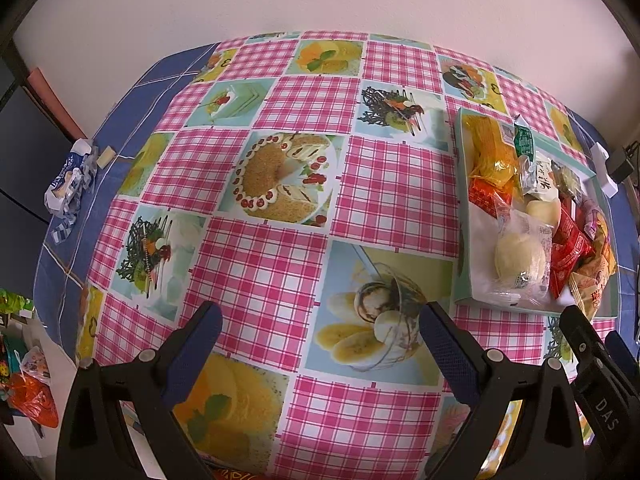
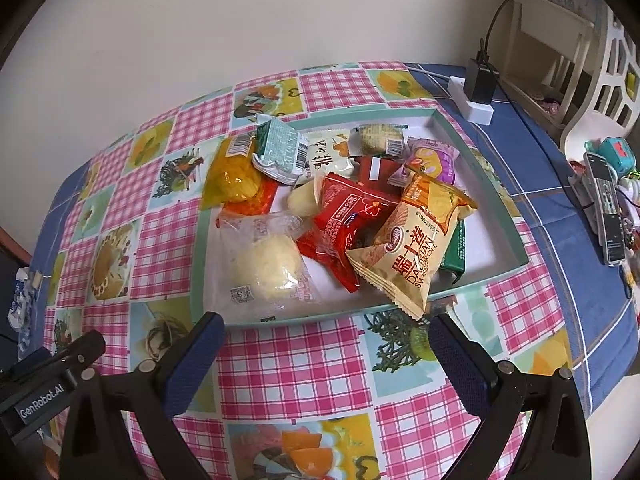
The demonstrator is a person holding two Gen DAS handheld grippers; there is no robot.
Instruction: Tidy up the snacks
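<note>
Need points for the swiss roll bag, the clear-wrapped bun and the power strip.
swiss roll bag point(image 2: 416, 240): right wrist view, middle of printed front.
bun point(image 2: 266, 266): right wrist view, the bun itself inside its clear wrapper.
power strip point(image 2: 474, 106): right wrist view, white body below the black plug.

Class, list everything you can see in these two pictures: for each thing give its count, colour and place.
tray: one, pale green, on the tablecloth
snack packets: a pile, uncertain count, red, yellow, green, purple, clear, in the tray
swiss roll packet: one, tan, overhanging the tray's near rim
tablecloth: one, pink check with dessert pictures
crumpled wrapper: one, blue-white, left table edge
power strip: one, white, with black charger, behind the tray
left gripper: black, blue pads, open, empty
right gripper: black, blue pads, open, empty
</note>
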